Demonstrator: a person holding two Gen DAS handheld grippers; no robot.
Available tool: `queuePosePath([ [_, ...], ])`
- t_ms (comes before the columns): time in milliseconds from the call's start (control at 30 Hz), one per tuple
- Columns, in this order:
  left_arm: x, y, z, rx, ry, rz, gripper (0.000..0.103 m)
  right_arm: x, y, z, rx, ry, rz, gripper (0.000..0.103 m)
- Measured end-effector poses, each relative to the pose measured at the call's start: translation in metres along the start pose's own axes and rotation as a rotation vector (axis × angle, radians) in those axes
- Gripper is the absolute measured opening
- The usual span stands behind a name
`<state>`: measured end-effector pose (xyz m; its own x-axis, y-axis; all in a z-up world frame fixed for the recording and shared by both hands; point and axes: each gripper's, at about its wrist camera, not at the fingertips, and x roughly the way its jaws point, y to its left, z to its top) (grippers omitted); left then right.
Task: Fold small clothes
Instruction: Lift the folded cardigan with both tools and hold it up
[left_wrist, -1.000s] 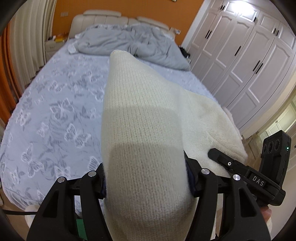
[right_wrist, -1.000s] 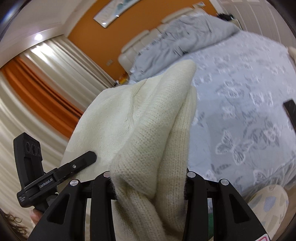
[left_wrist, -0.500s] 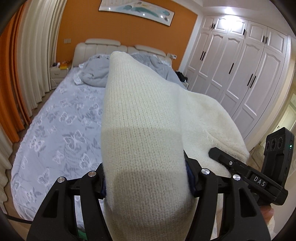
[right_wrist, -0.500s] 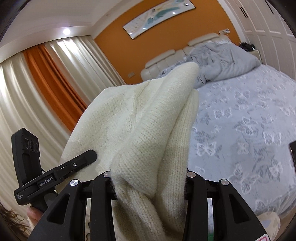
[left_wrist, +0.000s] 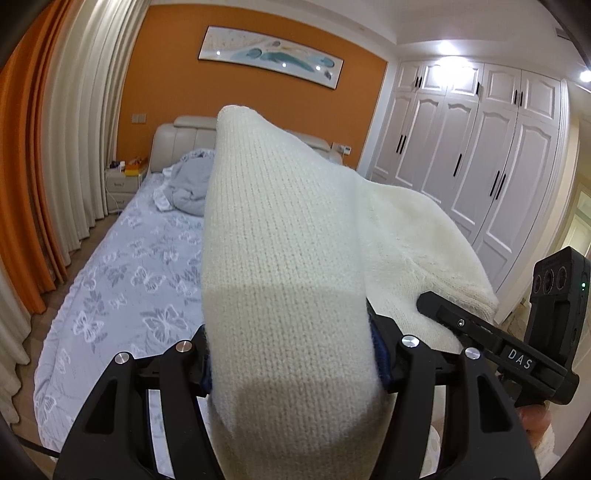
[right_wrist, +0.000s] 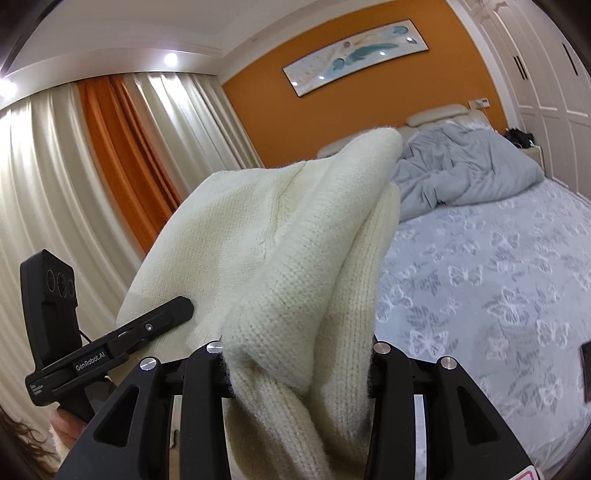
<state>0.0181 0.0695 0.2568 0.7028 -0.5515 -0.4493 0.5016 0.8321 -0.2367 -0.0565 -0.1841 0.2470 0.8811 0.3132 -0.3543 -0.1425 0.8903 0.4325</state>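
A cream knitted garment (left_wrist: 284, 266) is held up in the air between both grippers, above the near end of the bed. My left gripper (left_wrist: 291, 365) is shut on one bunched part of it. My right gripper (right_wrist: 299, 369) is shut on another bunched part (right_wrist: 303, 266). The knit stretches between them and drapes over the jaws, hiding the fingertips. The right gripper shows at the right of the left wrist view (left_wrist: 517, 343); the left gripper shows at the left of the right wrist view (right_wrist: 110, 343).
The bed (left_wrist: 129, 280) has a pale blue butterfly sheet and a crumpled grey duvet (right_wrist: 461, 173) at the head. Curtains (left_wrist: 55, 166) hang on the left, white wardrobe doors (left_wrist: 480, 166) on the right. A nightstand (left_wrist: 120, 184) stands by the headboard.
Both grippers have risen and tilted upward with the garment; the views now show the orange wall, painting and ceiling instead of mostly the bed. The grips are unchanged.
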Motion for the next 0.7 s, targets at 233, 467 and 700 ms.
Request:
queuePosePath([
  [233, 0.011, 0.015, 0.009, 0.001, -0.022, 0.007, 0.06, 0.025, 0.001, 0.009, -0.008, -0.002, 0.007, 0.038],
  [467, 0.052, 0.039, 0.001, -0.026, 0.057, 0.048, 0.06, 0.072, -0.022, -0.001, 0.036, 0.078, -0.002, 0.038],
  [700, 0.094, 0.064, -0.013, -0.064, 0.149, 0.078, 0.06, 0.121, -0.048, -0.017, 0.098, 0.167, -0.02, 0.038],
])
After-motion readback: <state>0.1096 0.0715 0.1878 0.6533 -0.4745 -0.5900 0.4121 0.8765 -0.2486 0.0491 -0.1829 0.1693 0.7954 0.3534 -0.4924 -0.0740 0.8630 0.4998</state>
